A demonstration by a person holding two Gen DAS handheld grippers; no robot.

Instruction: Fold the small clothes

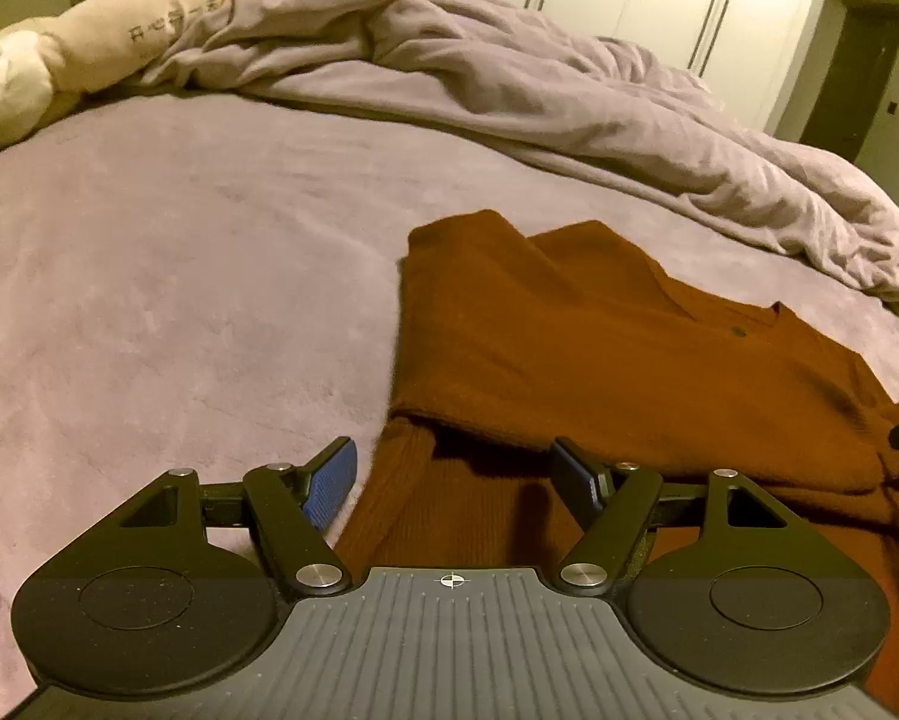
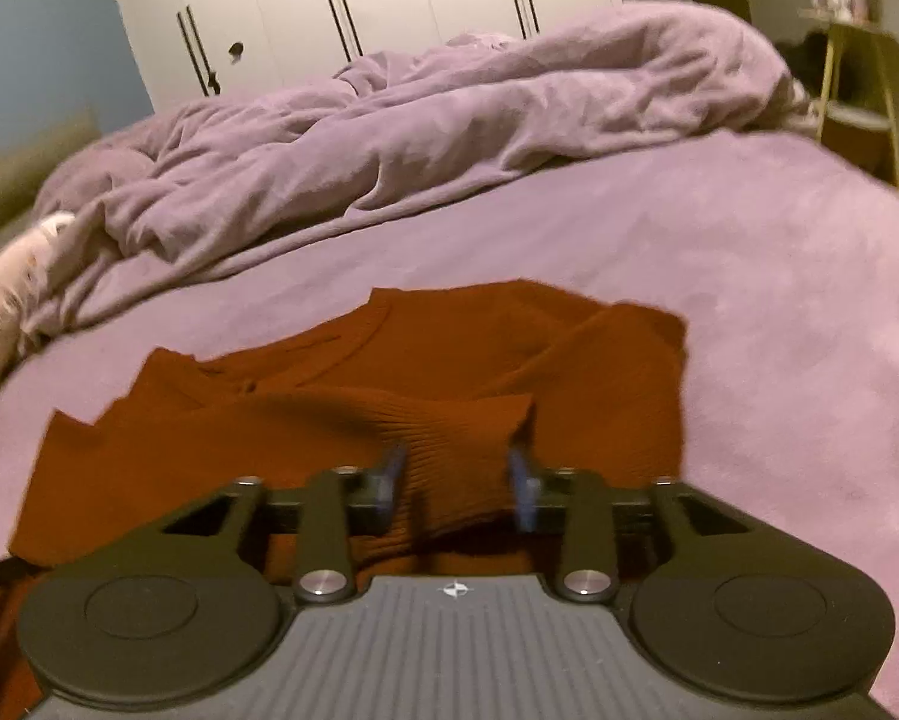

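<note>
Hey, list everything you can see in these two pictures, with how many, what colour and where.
sweater: one, rust brown, partly folded on the bed
bedsheet: one, lilac, covering the bed under the sweater
duvet: one, lilac, crumpled along the far side of the bed
plush toy: one, cream, far left end of the bed beside the duvet
wardrobe: one, white with dark handles, behind the bed
side table: one, pale, beyond the bed's right end
left hand-held gripper: one, black with blue pads, open over the sweater's near edge
right hand-held gripper: one, black with blue pads, ribbed hem between its part-open jaws; whether they pinch it is unclear
</note>
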